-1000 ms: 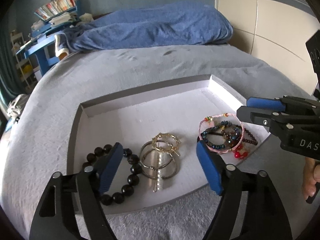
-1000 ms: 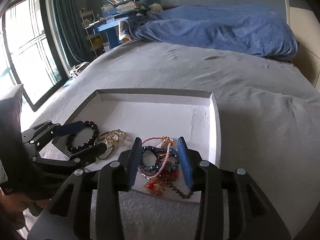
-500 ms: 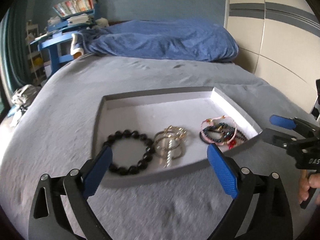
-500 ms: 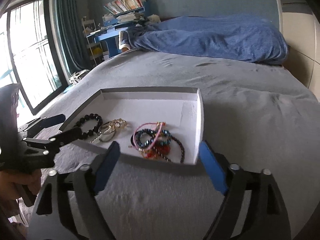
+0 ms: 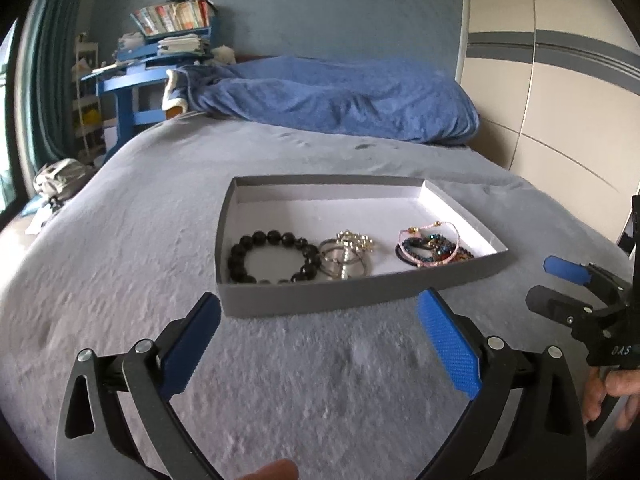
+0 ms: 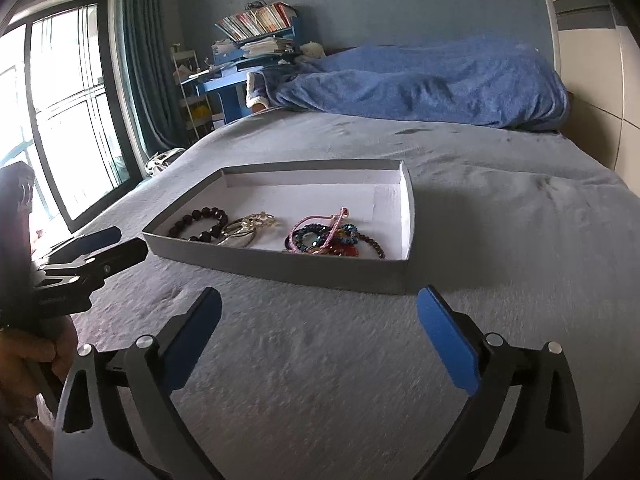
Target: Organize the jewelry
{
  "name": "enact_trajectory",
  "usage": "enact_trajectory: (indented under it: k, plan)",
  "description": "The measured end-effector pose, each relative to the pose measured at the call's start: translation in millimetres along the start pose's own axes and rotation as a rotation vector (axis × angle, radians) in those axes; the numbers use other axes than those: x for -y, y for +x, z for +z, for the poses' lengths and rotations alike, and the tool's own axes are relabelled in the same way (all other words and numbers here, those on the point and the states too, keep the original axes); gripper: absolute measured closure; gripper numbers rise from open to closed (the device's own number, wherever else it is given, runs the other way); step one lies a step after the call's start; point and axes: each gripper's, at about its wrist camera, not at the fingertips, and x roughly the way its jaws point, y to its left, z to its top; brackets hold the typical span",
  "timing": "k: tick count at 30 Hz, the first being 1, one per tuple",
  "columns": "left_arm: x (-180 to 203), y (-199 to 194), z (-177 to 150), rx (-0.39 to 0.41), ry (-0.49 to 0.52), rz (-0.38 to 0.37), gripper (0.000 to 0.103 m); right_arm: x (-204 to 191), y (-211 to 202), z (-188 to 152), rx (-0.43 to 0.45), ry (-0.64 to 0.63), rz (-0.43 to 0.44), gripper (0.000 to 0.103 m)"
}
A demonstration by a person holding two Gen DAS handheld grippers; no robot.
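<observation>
Shallow grey cardboard tray (image 5: 304, 303) on bed: black round-bead bracelet (image 5: 273, 257), light, rigid beads; take its near arc. Your left gripper (image 5: 320, 344) and right gripper (image 6: 318, 340) gape empty.

Both grippers hung wide open, nothing between the pads.

The left gripper (image 5: 318, 338) held its blue pads apart at 8 and 4 o'clock of its own view, with the right gripper (image 5: 554, 286) at 3 o'clock, fingers gaping. The right hand (image 5: 610, 396) wrapped the handle; the left hand (image 6: 28, 354) gripped low at 8 o'clock.
</observation>
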Motion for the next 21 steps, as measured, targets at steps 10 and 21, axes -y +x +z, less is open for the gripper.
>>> enact_trajectory:
  k: [10,21]
  plan:
    - [0,-21,-6,0.040,-0.020,0.055,0.005,-15,-9,-10,0.019,-0.022,-0.010,0.006]
    - [7,-23,-7,0.046,0.006,0.059,0.005,-18,-8,-10,0.019,-0.024,-0.035,0.006]
